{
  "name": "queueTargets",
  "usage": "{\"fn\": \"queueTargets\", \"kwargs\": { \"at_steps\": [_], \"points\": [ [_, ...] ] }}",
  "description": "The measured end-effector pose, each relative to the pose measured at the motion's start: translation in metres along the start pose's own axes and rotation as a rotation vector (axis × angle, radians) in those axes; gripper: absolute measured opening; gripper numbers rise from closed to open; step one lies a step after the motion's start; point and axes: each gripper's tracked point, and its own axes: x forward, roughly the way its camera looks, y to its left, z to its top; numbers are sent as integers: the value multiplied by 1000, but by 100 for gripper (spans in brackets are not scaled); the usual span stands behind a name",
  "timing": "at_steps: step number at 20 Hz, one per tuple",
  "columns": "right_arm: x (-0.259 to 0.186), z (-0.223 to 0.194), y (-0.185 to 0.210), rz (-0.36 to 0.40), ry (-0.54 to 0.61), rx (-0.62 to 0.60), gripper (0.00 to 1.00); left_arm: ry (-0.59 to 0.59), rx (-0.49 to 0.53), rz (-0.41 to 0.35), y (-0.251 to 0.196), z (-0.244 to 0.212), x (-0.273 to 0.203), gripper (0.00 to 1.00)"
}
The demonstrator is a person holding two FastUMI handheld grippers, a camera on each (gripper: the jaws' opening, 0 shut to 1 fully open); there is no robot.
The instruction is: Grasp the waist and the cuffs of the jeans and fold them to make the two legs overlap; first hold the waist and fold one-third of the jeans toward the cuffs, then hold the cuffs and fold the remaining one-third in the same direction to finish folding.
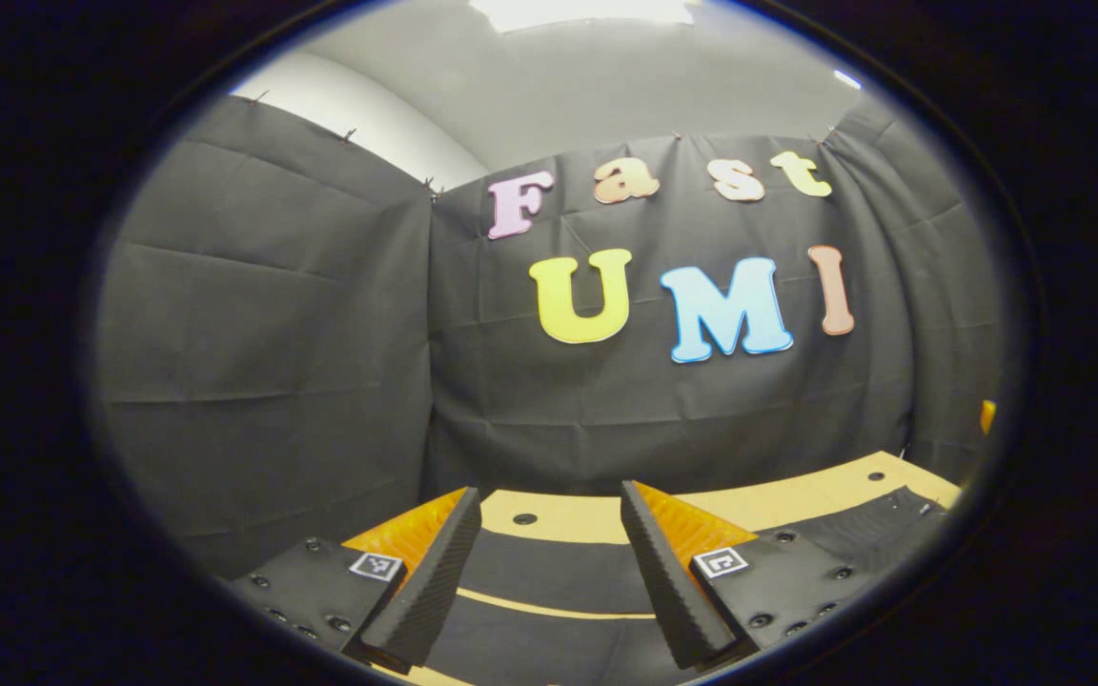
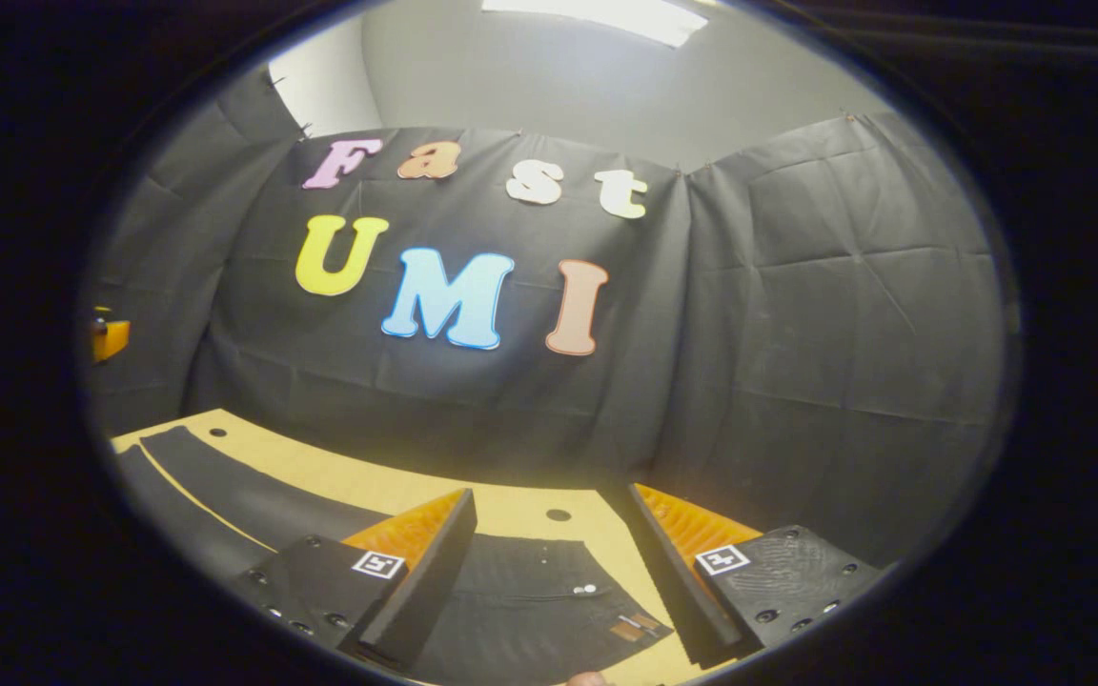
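Both grippers released, nothing held: left gripper (image 1: 549, 572) with its 2 fingers spread wide at the bottom of the left gripper view, right gripper (image 2: 549, 581) likewise spread at the bottom of the right gripper view. Dark jeans (image 2: 530, 610) flat on the tan table (image 2: 396, 486), legs still side by side, a thin strip of table visible between them low in the left gripper view; cuffs (image 1: 549, 572) apparently between the left fingers, waist (image 2: 597, 595) with its button and small leather patch in the lower centre of the right gripper view. No fold begun yet, by the look of it. Likely trouble from here: pinching just 1 layer at waist or cuffs, so the fabric drags or bunches instead of turning over; uneven lifts at the 2 ends, leaving the legs skewed rather than overlapped; fingers scraping the board on a too-steep approach. Little in the way: small dark holes in the tabletop (image 1: 524, 519) near the cloth, black cloth wall close behind, an orange object (image 2: 109, 338) at the left edge of the right gripper view, well apart from the jeans.
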Motion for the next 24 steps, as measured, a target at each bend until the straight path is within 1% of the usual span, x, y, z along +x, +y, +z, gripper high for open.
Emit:
{"fn": "queueTargets", "kwargs": {
  "at_steps": [2, 5, 7, 11, 13, 15, 18, 20, 21, 22, 23, 24],
  "points": [
    [2, -13, -6, -22, 42, -2, 94, 36, -11, 5, 3, -13, 1, 94],
    [2, -33, -17, -46, 115, 1, 94, 107, -33, 28, 22, -38, 4, 95],
    [3, -50, -23, -55, 176, 33, 94, 162, -81, 51, 40, -56, 4, 96],
    [4, -86, -32, -58, 320, 140, 94, 300, -219, 126, 88, -108, 2, 95],
    [1, -105, -35, -57, 395, 213, 95, 383, -306, 166, 112, -133, 1, 94],
    [-1, -121, -37, -64, 463, 278, 95, 472, -404, 220, 137, -164, -3, 96],
    [-5, -148, -35, -75, 573, 378, 95, 600, -610, 320, 164, -203, -11, 95],
    [-13, -167, -27, -63, 683, 502, 95, 676, -724, 392, 188, -233, -23, 96],
    [-19, -177, -23, -64, 738, 567, 95, 697, -764, 422, 200, -244, -28, 96],
    [-23, -185, -23, -71, 774, 624, 96, 717, -795, 449, 215, -255, -33, 93],
    [-25, -189, -19, -77, 812, 669, 96, 735, -827, 479, 225, -266, -37, 99],
    [-27, -194, -18, -87, 843, 706, 96, 750, -862, 499, 231, -275, -39, 98]
  ]
}}
